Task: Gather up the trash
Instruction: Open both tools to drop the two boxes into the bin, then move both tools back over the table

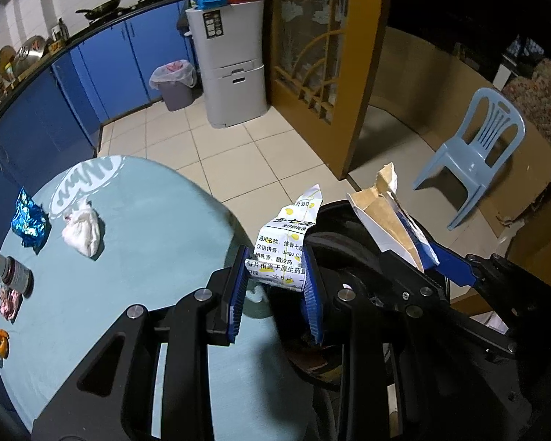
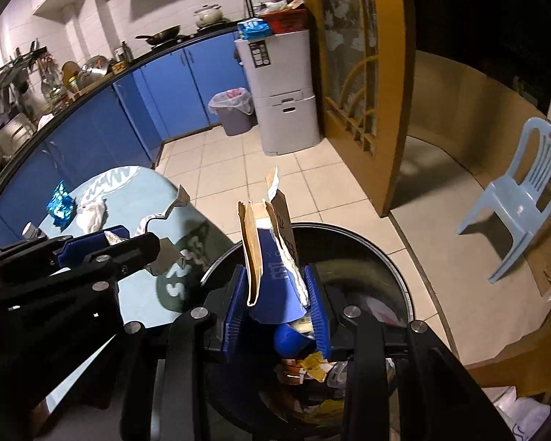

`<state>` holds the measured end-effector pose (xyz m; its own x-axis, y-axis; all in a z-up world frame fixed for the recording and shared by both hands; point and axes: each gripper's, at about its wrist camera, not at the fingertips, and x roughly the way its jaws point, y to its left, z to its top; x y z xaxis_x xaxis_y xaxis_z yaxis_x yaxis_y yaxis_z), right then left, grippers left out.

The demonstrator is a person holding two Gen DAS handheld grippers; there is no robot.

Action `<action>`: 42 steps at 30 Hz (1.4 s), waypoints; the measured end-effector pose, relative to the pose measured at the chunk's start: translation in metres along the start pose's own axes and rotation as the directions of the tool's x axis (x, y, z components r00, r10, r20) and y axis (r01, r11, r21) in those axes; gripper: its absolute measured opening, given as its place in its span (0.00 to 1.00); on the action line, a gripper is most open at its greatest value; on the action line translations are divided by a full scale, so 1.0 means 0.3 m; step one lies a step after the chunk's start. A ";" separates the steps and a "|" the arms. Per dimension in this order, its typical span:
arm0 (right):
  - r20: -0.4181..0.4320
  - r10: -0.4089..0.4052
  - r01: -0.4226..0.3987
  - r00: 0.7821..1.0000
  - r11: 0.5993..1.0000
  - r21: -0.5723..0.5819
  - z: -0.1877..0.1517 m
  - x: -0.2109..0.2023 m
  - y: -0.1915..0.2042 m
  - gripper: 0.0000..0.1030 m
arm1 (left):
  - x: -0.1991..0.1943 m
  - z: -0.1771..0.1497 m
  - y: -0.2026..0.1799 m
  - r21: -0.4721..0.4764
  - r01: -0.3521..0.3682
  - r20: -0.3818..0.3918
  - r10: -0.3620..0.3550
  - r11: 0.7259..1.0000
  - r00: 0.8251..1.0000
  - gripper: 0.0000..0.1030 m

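The left tongs [image 1: 275, 283] are clamped on a crumpled white leaflet [image 1: 286, 242] printed with Chinese text and yellow dots, holding it at the rim of the black trash bin [image 1: 334, 220], just off the edge of the round teal counter [image 1: 158, 242]; the right tongs [image 2: 279, 301] are closed on a torn blue-and-brown cardboard box [image 2: 272, 257], which stands upright between the blue pads directly over the open bin [image 2: 367, 257]; inside the bin, below the box, lie scraps of wrappers and paper, though most of them are too dark to name.

From the left wrist view the right tongs [image 1: 428, 257] show to the right with the box [image 1: 389, 217] tilted above the bin; from the right wrist view the left tongs [image 2: 103, 244] reach in from the left with the leaflet [image 2: 161, 220] sticking out of them.

Still on the counter, well apart from the bin: a crinkled blue foil wrapper [image 1: 31, 222]; just beside it a wadded white tissue [image 1: 82, 229]; nearer the edge a small dark bottle with a white cap [image 1: 13, 273] lying on its side; touching it a pink crumpled scrap [image 1: 9, 303]; and an orange piece [image 1: 0, 341] at the counter's rim.

Across the tiled floor stand a grey lined bin [image 1: 174, 84], a grey cabinet [image 1: 231, 62] and a pale blue plastic chair [image 1: 474, 154].
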<state>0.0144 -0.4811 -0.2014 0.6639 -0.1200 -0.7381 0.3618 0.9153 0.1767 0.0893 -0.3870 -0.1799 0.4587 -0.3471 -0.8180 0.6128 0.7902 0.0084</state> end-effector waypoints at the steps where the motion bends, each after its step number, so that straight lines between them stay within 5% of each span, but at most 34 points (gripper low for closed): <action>1: 0.001 -0.003 0.003 1.000 1.000 0.004 -0.001 -0.001 -0.007 0.31 | 0.003 0.004 -0.008 0.005 0.000 0.000 0.000 1.000 1.000 0.29; 13: 0.001 -0.038 0.038 0.999 0.998 0.054 -0.015 -0.006 -0.089 0.31 | 0.044 0.034 -0.079 0.040 0.008 -0.019 -0.008 0.999 1.000 0.32; 15: 0.000 -0.043 0.043 0.999 0.997 0.060 -0.018 -0.006 -0.099 0.31 | 0.051 0.037 -0.081 0.035 -0.004 -0.022 0.005 0.999 1.000 0.41; 17: -0.003 -0.044 0.044 0.999 0.996 0.073 -0.022 -0.005 -0.118 0.31 | 0.056 0.043 -0.071 0.019 -0.011 -0.021 0.012 1.000 1.000 0.69; 19: -0.004 -0.044 0.044 0.999 0.996 0.079 -0.025 -0.006 -0.125 0.31 | 0.053 0.047 -0.064 0.003 -0.006 -0.007 0.006 1.000 1.000 0.80; 35: -0.030 -0.037 0.039 0.999 0.997 0.067 -0.023 0.046 -0.095 0.33 | 0.059 0.013 0.061 -0.088 -0.102 -0.035 0.100 0.991 0.994 0.86; 36: -0.031 -0.037 0.039 0.999 0.997 0.067 -0.020 0.052 -0.092 0.38 | 0.057 0.009 0.073 -0.093 -0.109 -0.039 0.106 0.990 0.994 0.86; 37: -0.034 -0.027 0.030 0.999 0.997 0.066 -0.018 0.058 -0.086 0.66 | 0.054 0.005 0.084 -0.098 -0.115 -0.040 0.111 0.989 0.993 0.86; 38: -0.035 -0.024 0.026 0.999 0.998 0.065 -0.017 0.060 -0.083 0.82 | 0.050 0.001 0.096 -0.102 -0.118 -0.040 0.114 0.988 0.993 0.87; 42: -0.028 -0.010 0.012 1.000 0.999 0.039 -0.011 0.065 -0.040 0.88 | 0.018 -0.020 0.170 -0.138 -0.136 -0.020 0.134 0.981 0.991 0.91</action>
<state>0.0209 -0.4933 -0.2201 0.6415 -0.1187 -0.7579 0.3946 0.8983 0.1933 0.1191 -0.3457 -0.1872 0.5242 -0.2279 -0.8206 0.4499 0.8922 0.0396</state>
